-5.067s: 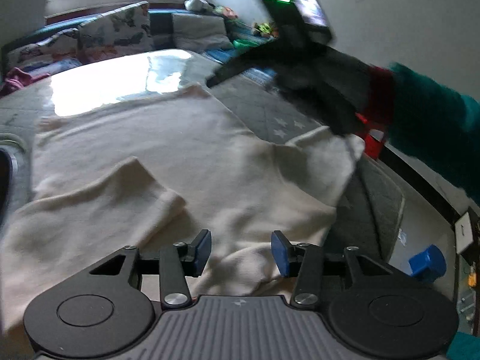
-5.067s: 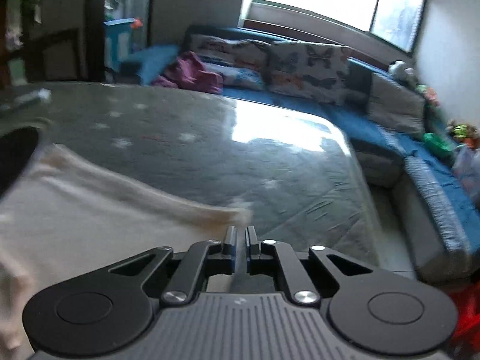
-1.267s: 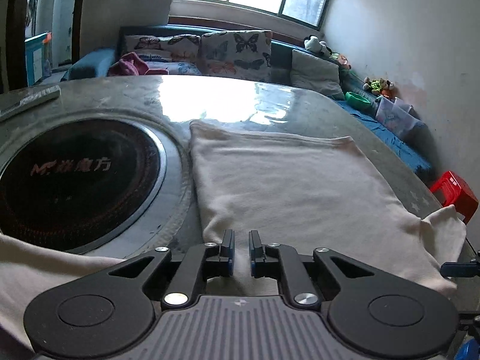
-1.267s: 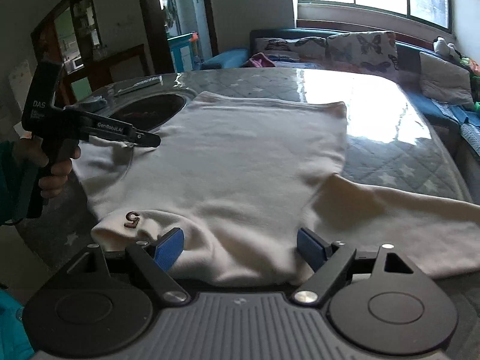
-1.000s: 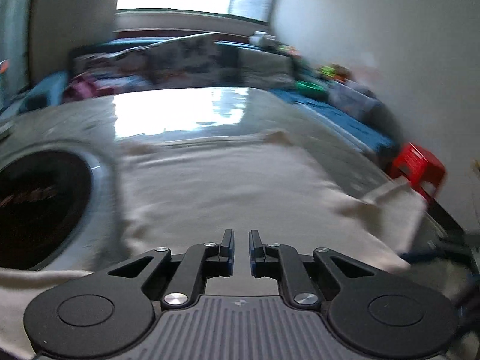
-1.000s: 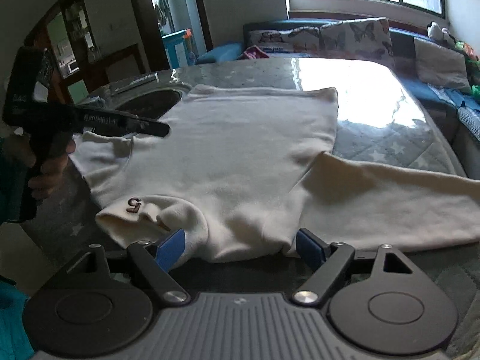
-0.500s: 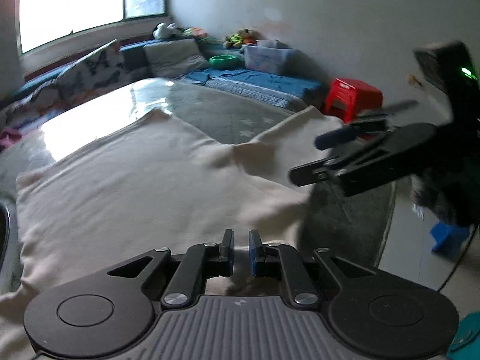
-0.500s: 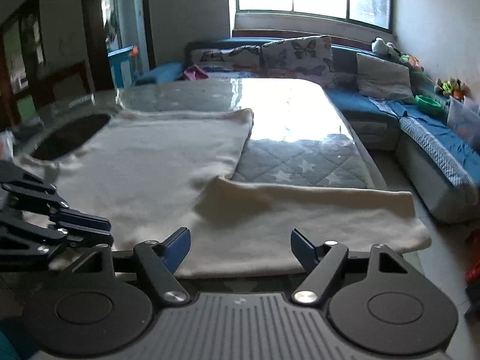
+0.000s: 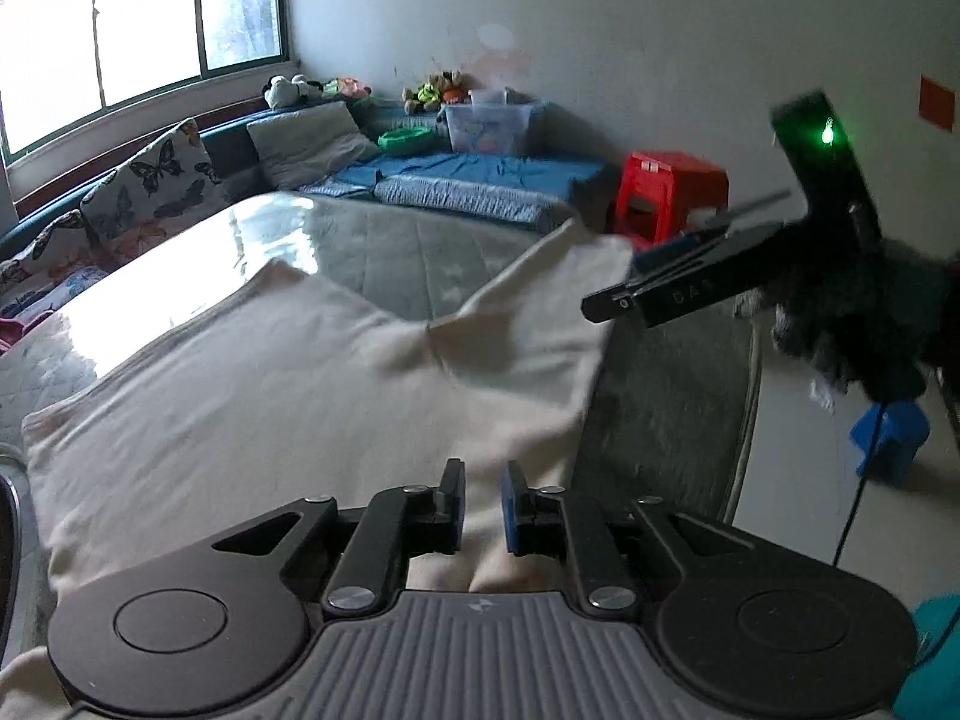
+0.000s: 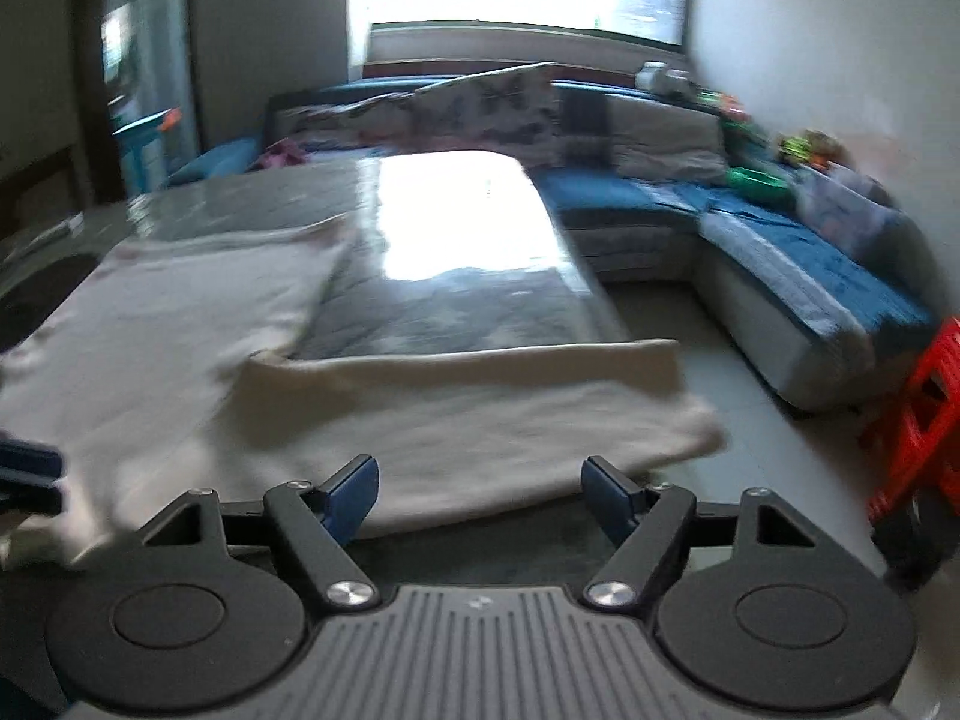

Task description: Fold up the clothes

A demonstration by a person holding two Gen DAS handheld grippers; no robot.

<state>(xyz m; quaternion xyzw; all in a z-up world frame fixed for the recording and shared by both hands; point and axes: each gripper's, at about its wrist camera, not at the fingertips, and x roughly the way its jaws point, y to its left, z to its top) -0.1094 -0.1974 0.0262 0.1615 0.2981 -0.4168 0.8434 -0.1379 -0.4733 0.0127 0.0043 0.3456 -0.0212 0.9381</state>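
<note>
- While the left tool (image 9: 481, 498) hangs low over the near edge of the cream sweater (image 9: 270, 396), its jaws stand narrowly apart, having just been opening a little; cloth lies under the gap, but the pads do not visibly pinch it.
- Off to that side, the right tool (image 10: 480, 489) has its jaws wide, with nothing between them; it hovers over the stretched-out sleeve (image 10: 480, 420) without touching it.
- Compared with a second ago, the left view has swung from the dark round hob toward the wall, and the right tool now shows there at the sleeve's far end (image 9: 636, 294).
- Since then the right view has slid from the sweater's body to the sleeve, whose cuff reaches the tabletop (image 10: 468, 312) edge.
- Beyond the sweater, which lies flat on the quilted tabletop, stand a red stool (image 9: 669, 192), a blue sofa (image 10: 798, 264) with butterfly cushions (image 9: 156, 180), and a bright window (image 9: 138, 48).
- Both views are somewhat blurred.
</note>
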